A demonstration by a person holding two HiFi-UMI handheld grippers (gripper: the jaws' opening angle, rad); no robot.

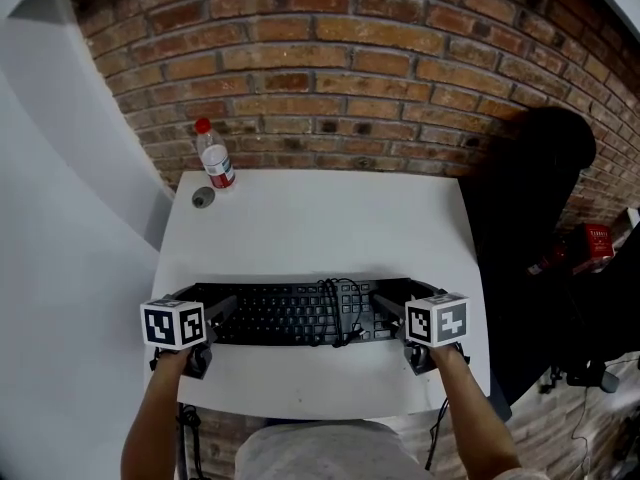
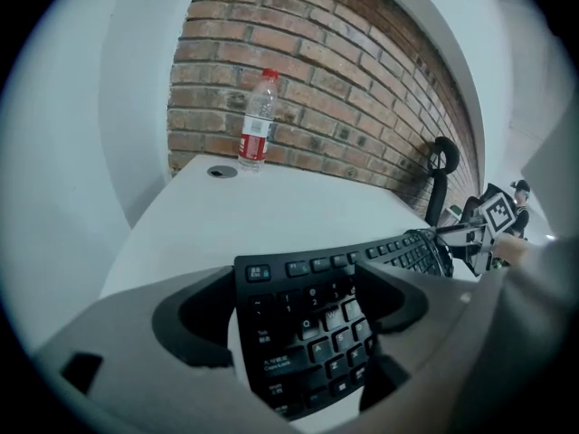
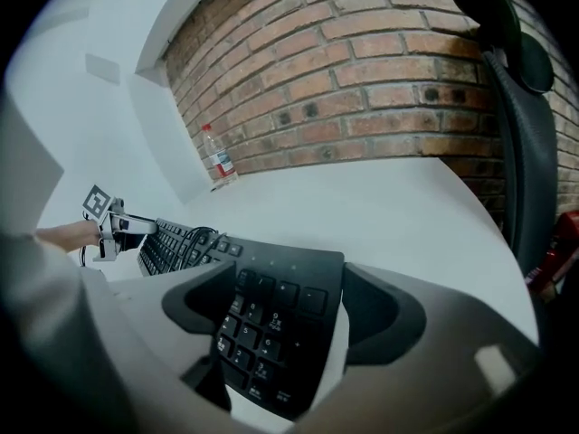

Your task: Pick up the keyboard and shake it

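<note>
A black keyboard (image 1: 280, 313) is seen lying flat on the white table (image 1: 320, 218), close to the near edge, with its black cable (image 1: 335, 303) bunched in loops on top of the keys right of the middle. The left gripper (image 2: 297, 277) is held at the keyboard's left end. Its jaws are spread wide, and the Esc and Caps Lock corner is framed between them. A strip of white table is left showing between the left jaw and the keyboard's edge, so no pinch is made. The right gripper (image 3: 289, 274) is held the same way at the number-pad end. Its jaws are also spread, and a white strip is visible between the keyboard and the right jaw. A clear water bottle (image 1: 214, 155) with a red cap is stood upright at the far left corner of the table, just beside a round grey cable port (image 1: 203, 198). A black chair (image 1: 530, 218) is placed at the table's right side, against the brick wall (image 1: 340, 68).
</note>
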